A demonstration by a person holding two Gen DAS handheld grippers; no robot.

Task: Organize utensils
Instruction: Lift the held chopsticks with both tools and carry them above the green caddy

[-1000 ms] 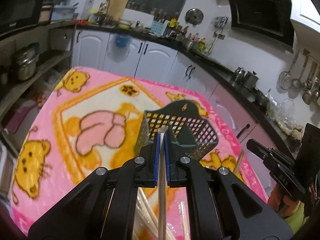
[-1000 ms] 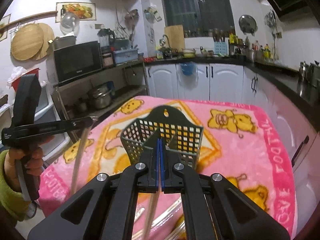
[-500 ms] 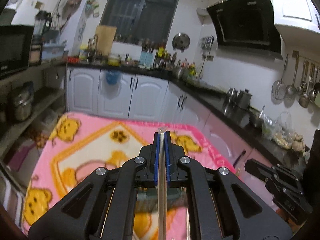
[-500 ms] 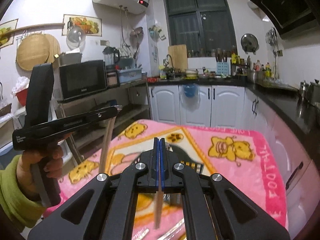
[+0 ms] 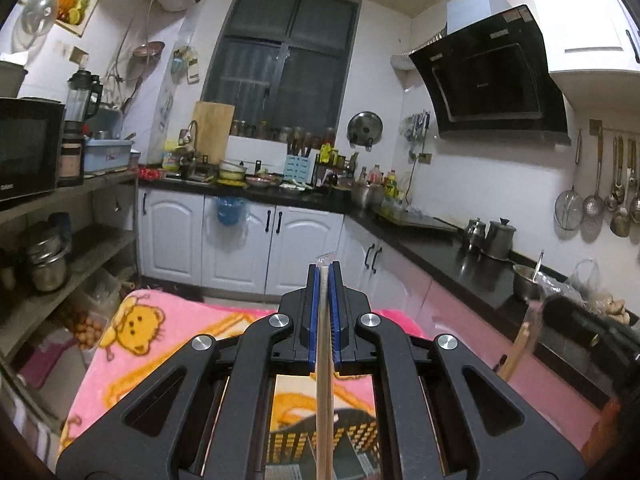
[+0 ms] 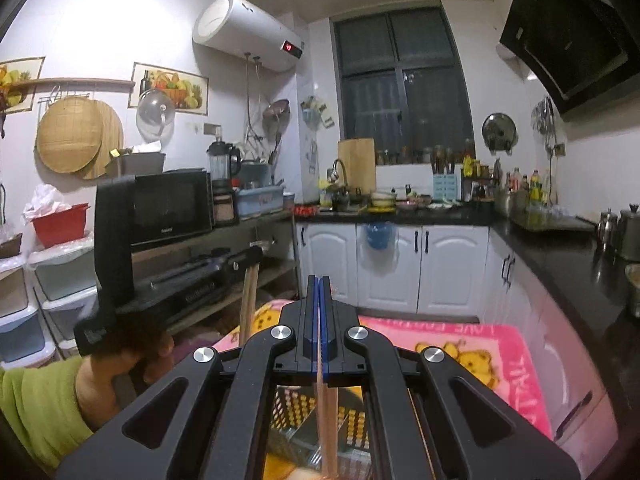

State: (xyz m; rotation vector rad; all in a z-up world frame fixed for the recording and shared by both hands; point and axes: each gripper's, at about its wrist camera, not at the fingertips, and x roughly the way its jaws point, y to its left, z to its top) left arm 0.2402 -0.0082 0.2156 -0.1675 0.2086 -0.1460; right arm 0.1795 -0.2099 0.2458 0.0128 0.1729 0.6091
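Pale wooden chopsticks [image 5: 324, 400] stood clamped upright between the blue pads of the black left gripper [image 5: 325, 268]. Jaws pressed together on them, with the top ends poking just past the fingertips and the lower ends run out of frame at the bottom.

Seen from the right wrist, showed the same left gripper [image 6: 256, 254] level and side-on, gripped by a hand [image 6: 120, 360] in a green sleeve [image 6: 36, 400], with those chopsticks [image 6: 250, 300] hung straight down from its tip, out past the left edge of the pink fleece blanket [image 6: 500, 352] with yellow cartoon bears.

Held a second pair of wooden chopsticks [image 6: 328, 420] the same way in the black right gripper [image 6: 318, 280]: blue pads closed tight on them, sticks dropped downward between the gripper's arms. From the left wrist, caught the right gripper [image 5: 536, 312] only blurred at the right side, with its sticks slanted below it.

Found the dark green plastic mesh basket [image 6: 304, 412] low in both views, behind the hanging sticks, stood on the blanket's near part, well short of its far edge. Glimpsed the basket [image 5: 352, 436] through the left gripper's frame too, with its grid wall and an inner divider visible.

Could not tell whether any stick's lower end had reached inside the basket or touched it.
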